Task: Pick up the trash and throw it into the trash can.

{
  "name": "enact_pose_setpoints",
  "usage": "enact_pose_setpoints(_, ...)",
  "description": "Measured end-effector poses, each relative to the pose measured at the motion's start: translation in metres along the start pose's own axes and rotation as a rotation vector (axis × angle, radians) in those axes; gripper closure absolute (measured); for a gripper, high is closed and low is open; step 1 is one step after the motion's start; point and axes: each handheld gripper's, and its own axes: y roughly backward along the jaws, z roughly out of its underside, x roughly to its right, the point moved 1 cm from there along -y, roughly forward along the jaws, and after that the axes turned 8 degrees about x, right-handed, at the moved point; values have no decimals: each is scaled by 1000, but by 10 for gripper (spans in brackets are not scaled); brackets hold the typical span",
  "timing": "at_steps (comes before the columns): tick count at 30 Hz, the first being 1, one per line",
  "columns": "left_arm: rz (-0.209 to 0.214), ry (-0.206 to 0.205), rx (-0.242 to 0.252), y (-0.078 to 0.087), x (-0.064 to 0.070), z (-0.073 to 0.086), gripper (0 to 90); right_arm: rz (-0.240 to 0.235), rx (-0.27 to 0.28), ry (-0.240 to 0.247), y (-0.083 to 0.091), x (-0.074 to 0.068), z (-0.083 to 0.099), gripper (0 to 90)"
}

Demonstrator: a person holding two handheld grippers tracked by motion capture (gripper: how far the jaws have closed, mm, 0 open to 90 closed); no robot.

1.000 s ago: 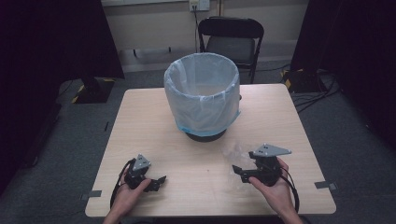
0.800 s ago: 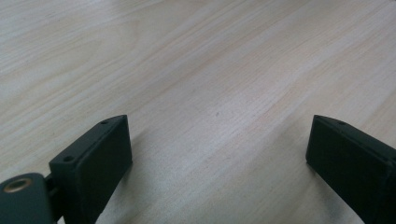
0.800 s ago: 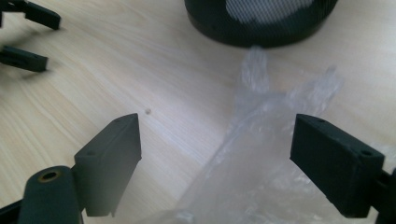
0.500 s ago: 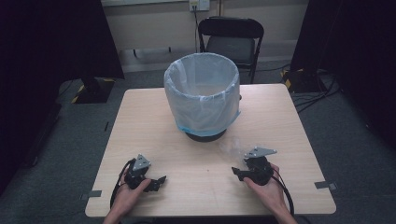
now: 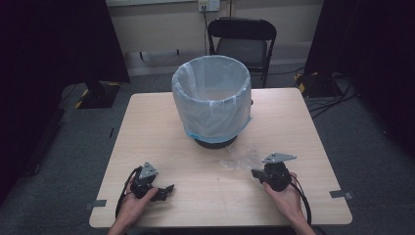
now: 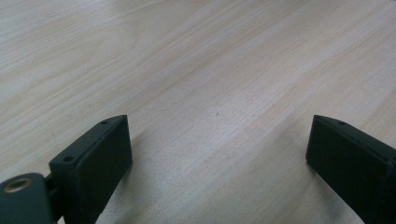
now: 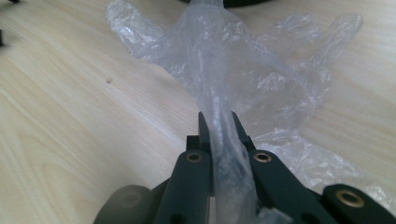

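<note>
A clear crumpled plastic sheet [image 5: 241, 158] lies on the wooden table [image 5: 205, 196] just in front of a bin [image 5: 212, 100] lined with a pale blue bag. My right gripper [image 5: 255, 173] sits at the sheet's near edge. In the right gripper view its jaws are shut on a gathered strip of the plastic sheet [image 7: 219, 100], which fans out beyond the right gripper [image 7: 219, 128]. My left gripper [image 5: 168, 189] rests low at the table's front left, held by a hand. In the left gripper view the left gripper [image 6: 217, 140] stands wide open over bare wood.
A black folding chair [image 5: 243, 41] stands behind the table. Cables [image 5: 337, 95] lie on the grey floor at the right. Tape marks [image 5: 339, 194] sit near the table's front corners.
My right gripper has dropped lower and closer to the table, and the clear plastic sheet now shows beside it. The left gripper has stayed put.
</note>
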Motion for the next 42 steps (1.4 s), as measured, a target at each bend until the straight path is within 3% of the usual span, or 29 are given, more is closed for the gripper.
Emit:
enact_pose_setpoints(6,0,0,0,0,0,0,64,-24,82,-2,23,-3,-9,900)
enact_pose_setpoints(19,0,0,0,0,0,0,64,-54,188,26,60,-10,-26,900)
enact_pose_setpoints(42,0,1,0,0,0,0,64,-86,427,77,101,-16,-97,900)
